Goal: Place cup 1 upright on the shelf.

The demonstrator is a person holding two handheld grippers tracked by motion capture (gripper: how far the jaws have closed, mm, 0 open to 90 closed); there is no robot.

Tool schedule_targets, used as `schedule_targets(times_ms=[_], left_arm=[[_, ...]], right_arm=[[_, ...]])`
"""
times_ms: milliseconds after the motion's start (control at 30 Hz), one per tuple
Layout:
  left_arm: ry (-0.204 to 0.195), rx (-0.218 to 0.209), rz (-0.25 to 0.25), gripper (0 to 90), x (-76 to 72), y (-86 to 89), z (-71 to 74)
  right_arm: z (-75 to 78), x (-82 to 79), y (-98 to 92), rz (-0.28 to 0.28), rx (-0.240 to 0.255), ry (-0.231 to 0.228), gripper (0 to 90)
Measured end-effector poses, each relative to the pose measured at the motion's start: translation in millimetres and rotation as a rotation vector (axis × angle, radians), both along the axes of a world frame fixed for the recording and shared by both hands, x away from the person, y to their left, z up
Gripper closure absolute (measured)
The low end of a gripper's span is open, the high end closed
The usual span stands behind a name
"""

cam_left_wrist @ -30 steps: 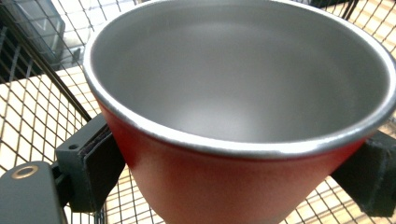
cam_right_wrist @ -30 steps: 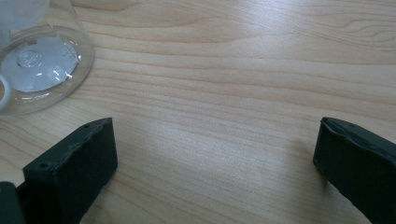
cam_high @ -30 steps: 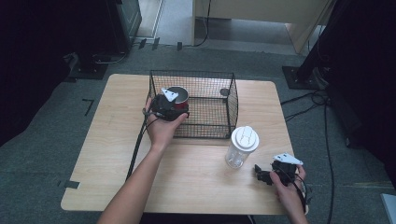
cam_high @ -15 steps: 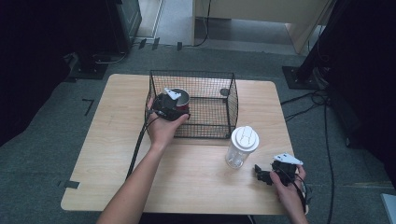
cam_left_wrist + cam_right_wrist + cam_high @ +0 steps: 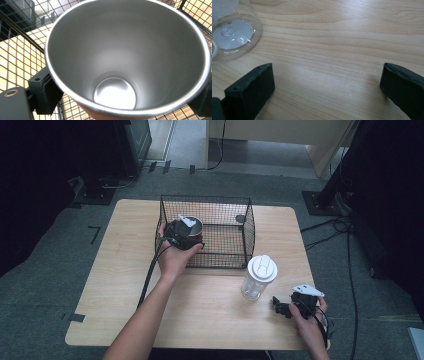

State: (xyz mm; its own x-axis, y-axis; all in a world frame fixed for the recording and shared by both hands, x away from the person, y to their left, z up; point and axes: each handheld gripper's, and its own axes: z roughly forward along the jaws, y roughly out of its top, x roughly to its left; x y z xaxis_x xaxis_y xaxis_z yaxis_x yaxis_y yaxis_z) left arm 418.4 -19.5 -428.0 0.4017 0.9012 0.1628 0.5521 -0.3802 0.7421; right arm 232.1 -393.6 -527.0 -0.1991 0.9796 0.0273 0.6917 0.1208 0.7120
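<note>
1. The left tool (image 5: 186,231) is clamped on a steel tumbler with a brushed silver inside and a reddish outer wall (image 5: 127,62); its black jaws press the cup from both sides just under the rim.
2. In the high view this tumbler (image 5: 192,226) sits at the near left corner of a black wire-mesh basket (image 5: 247,227), which stands toward the back of the pale wooden table (image 5: 120,270). Whether the cup rests on the basket floor or hangs above it I cannot tell.
3. In the left gripper view the cup's mouth faces the camera, and mesh shows behind it on all sides.
4. A small dark round thing (image 5: 240,218) lies in the basket's far right corner.
5. The right tool (image 5: 287,306) rests low at the table's near right, its jaws spread wide over bare wood, gripping nothing.
6. A clear plastic cup with a white lid (image 5: 259,276) stands upright just beside the right tool, in front of the basket; its base (image 5: 233,35) shows in the right gripper view.
</note>
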Motion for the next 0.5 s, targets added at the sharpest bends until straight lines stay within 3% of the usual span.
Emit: schedule_targets(times_ms=[300, 500], left_arm=[[-0.004, 0.001, 0.000, 5.8, -3.3, 2.2, 4.6], [-0.028, -0.002, 0.000, 5.7, -9.2, 2.0, 10.6]], right_arm=[[0.0, 0.0, 0.0, 0.000, 0.000, 0.000, 0.0], [0.0, 0.0, 0.0, 0.000, 0.000, 0.000, 0.0]])
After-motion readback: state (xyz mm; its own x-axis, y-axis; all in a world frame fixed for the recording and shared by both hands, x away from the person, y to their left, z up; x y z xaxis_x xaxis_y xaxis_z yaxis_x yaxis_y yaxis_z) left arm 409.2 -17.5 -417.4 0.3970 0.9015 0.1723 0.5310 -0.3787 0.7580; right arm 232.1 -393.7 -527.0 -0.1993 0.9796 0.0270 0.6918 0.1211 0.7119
